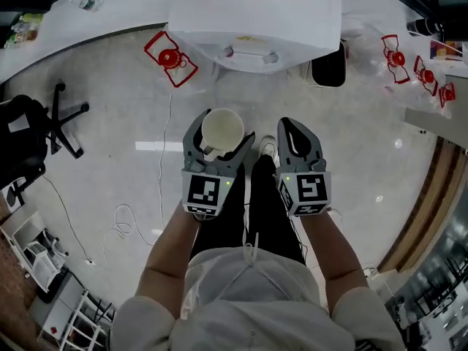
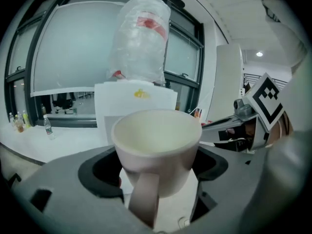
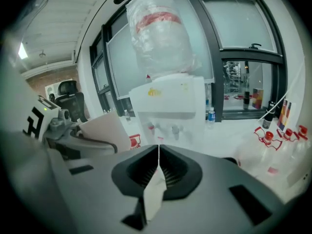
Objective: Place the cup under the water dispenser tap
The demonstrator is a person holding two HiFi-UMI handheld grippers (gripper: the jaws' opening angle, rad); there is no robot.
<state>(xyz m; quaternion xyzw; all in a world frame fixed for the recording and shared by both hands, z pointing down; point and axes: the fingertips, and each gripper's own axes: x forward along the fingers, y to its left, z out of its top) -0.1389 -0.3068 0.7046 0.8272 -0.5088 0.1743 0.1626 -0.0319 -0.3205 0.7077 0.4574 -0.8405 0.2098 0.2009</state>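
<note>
While the left gripper (image 1: 219,143) is clamping the white mug (image 1: 222,126) by its body, with a jaw pressing on either side and the handle (image 2: 144,199) pointing back toward that gripper's camera, the mug is sitting upright and empty in the air, well short of the water dispenser (image 3: 170,99) ahead. The right gripper (image 3: 159,152) is hovering beside it with its jaws pressed together on nothing.

The step in hand looks like the carry toward the machine, so the task is barely under way. To do it well, the person should be holding the rim level and aiming the mug's mouth at the small taps (image 3: 168,129) under the front panel, choosing one and centring below it, not between two. It seems wise to seat the base on whatever surface lies beneath the taps before loosening the grip. The glazed wall is likely slippery, so an even squeeze matters. The idle gripper is best held off to the side, clear of the inverted bottle (image 3: 161,33).
</note>
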